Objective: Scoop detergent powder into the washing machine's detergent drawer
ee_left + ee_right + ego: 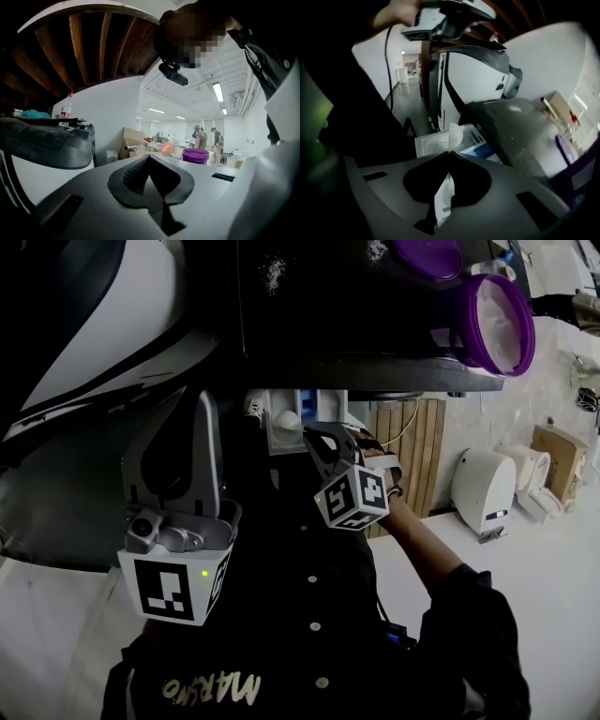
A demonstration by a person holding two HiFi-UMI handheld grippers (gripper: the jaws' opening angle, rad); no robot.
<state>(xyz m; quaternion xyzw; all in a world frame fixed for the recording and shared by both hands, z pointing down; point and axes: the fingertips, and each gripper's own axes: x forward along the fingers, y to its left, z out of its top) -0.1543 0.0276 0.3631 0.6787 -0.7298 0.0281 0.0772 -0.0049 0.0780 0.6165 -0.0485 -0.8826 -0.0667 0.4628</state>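
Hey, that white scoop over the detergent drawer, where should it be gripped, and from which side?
By its thin flat handle, coming from the end opposite the bowl. The right gripper is shut on the white scoop that way. The handle sits edge-on between the jaws, and the bowl sticks out in front, free to tip over the open detergent drawer.

Scoop (454,134) – thin translucent white plastic, smooth. Detergent drawer (427,144) glossy white plastic. Tub (502,329) shiny purple plastic. Slatted panel (410,454) – bare wood, matt. Machine top (347,329) dark, matt, powder-dusted.
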